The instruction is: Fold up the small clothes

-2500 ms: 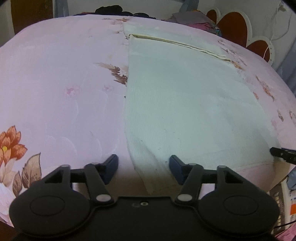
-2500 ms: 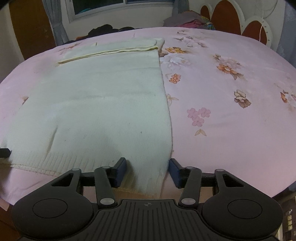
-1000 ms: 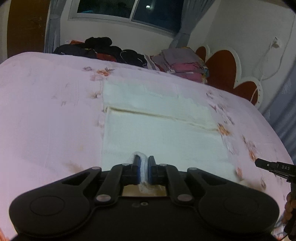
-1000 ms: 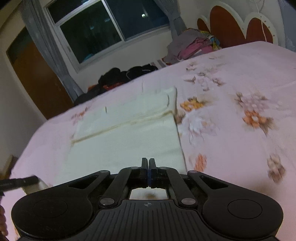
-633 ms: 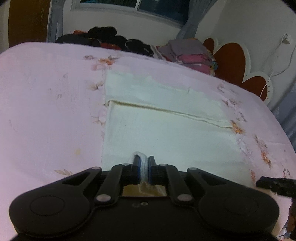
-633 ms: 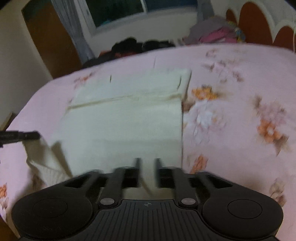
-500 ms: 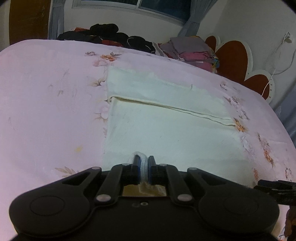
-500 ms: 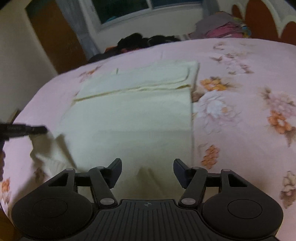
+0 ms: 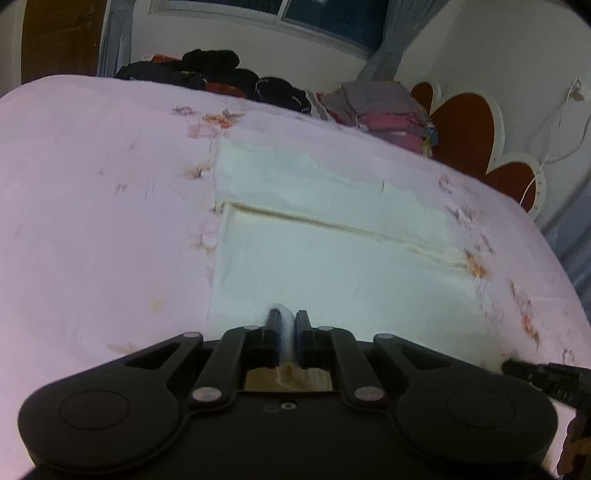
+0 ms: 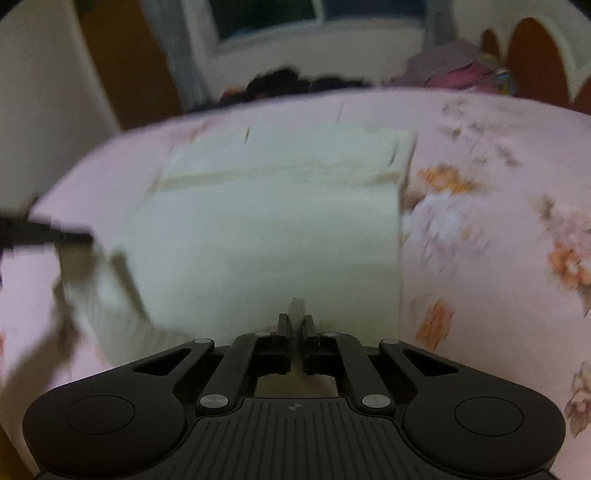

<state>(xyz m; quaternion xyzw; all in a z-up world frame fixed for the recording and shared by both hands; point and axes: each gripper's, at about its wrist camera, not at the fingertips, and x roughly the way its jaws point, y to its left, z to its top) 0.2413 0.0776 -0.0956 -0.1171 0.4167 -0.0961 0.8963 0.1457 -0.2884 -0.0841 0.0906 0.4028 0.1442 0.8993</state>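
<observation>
Each tool is pinched nearly shut on the near hem of the cream garment (image 9: 332, 266), left tool (image 9: 286, 325) at its left corner, right tool (image 10: 294, 325) at its right, and the cloth stretches away across the bed (image 9: 92, 221) toward its far folded band.

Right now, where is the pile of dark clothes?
In the left wrist view, the pile of dark clothes lies at the bed's far edge, under the window, left of the folded pink and grey clothes.

Dark clothes pile (image 9: 218, 75) at window (image 9: 332, 18); heart headboard (image 9: 469, 133)
</observation>
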